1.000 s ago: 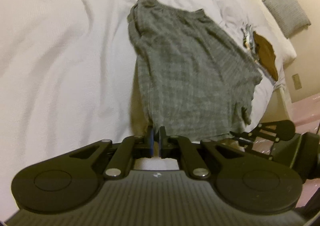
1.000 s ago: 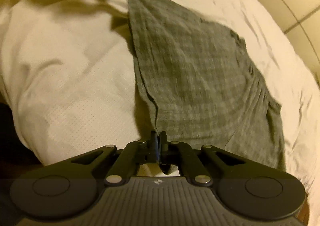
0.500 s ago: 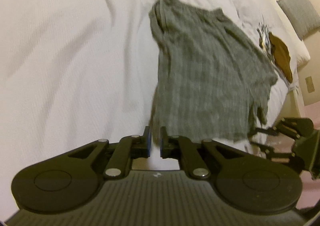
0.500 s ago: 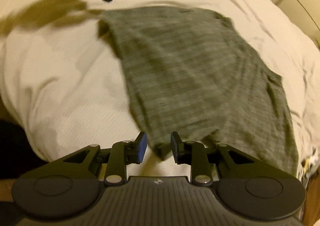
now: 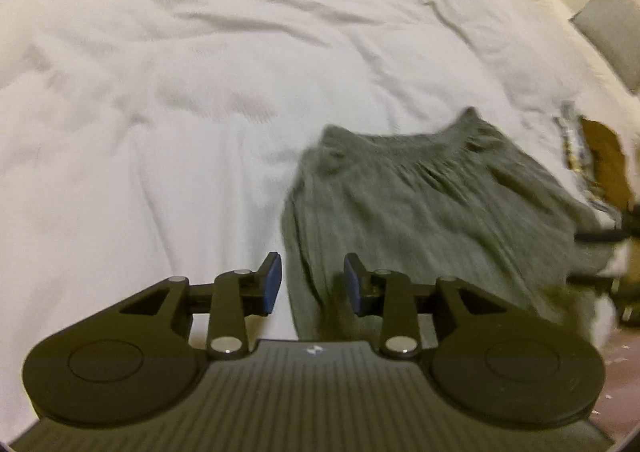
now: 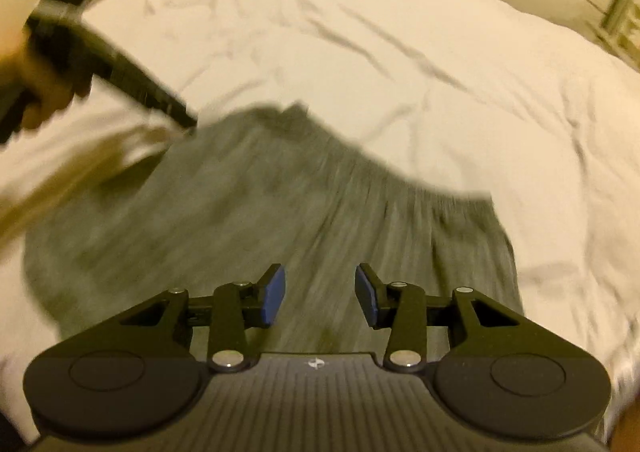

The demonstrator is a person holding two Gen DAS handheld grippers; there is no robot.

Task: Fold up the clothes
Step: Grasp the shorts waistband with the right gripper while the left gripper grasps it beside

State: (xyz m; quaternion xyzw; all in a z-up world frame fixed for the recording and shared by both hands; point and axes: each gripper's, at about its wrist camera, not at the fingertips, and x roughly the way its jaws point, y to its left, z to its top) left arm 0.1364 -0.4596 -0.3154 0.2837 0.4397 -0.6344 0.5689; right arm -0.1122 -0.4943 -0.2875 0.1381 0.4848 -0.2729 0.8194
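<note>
The left gripper point(image 5: 313, 279) stands wide apart, its blue pads point(image 5: 273, 280) holding nothing, and hangs over the near left edge of the grey shorts point(image 5: 432, 220). The shorts lie spread on the white bed point(image 5: 160, 100), toward its near right side, waistband on the far edge. The right gripper point(image 6: 320, 292) is equally wide and empty, with grey cloth blurred beneath it. No containers are visible. Only the left wrist view shows a grey pillow point(image 5: 612, 24) at the bed's far right corner and a brown item point(image 5: 604, 160) by the right edge. Only the right wrist view shows a hand point(image 6: 38, 80) gripping the other tool's handle at far left.
</note>
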